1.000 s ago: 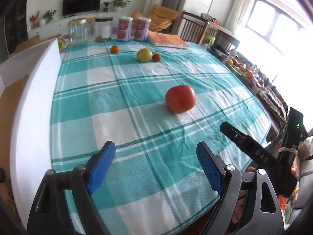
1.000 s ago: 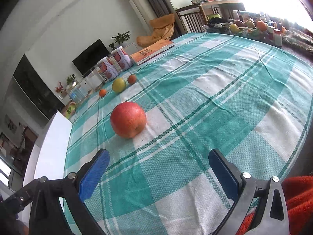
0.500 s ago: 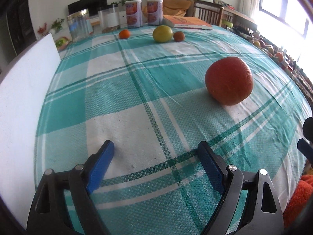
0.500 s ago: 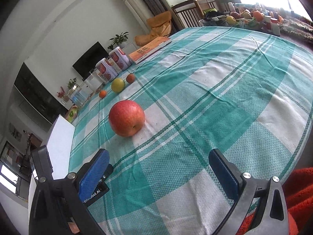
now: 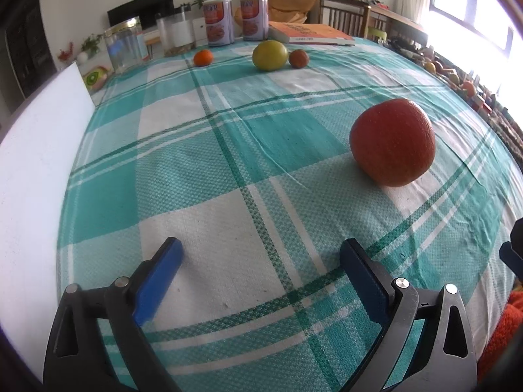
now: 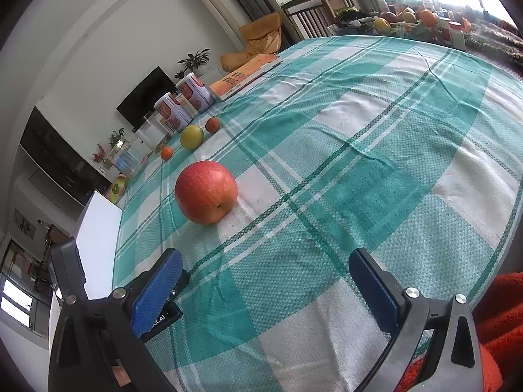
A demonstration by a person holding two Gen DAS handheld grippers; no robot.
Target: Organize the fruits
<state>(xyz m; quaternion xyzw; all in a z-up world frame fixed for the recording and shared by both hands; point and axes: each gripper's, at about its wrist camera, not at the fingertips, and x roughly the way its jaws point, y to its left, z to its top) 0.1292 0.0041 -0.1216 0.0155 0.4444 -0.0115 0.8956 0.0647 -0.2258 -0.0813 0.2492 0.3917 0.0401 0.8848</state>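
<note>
A big red apple (image 5: 392, 142) lies on the teal checked tablecloth (image 5: 202, 163), ahead and right of my open, empty left gripper (image 5: 261, 263). In the right wrist view the apple (image 6: 206, 196) lies ahead and left of my open, empty right gripper (image 6: 264, 272). Far back lie a small orange (image 5: 203, 57), a yellow-green fruit (image 5: 270, 55) and a small reddish fruit (image 5: 298, 58); they also show in the right wrist view: the orange (image 6: 166, 153), the yellow-green fruit (image 6: 192, 137), the reddish fruit (image 6: 212, 124).
A white foam board (image 5: 36, 176) stands along the table's left edge. At the far edge stand two printed cans (image 5: 217, 21), glass jars (image 5: 126, 47) and an orange book (image 5: 310, 32). The left gripper's body (image 6: 68, 271) shows at left in the right wrist view.
My left gripper has dropped low and moved forward over the cloth, so the apple looks bigger and nearer. The right gripper has barely moved. Both stay open.
</note>
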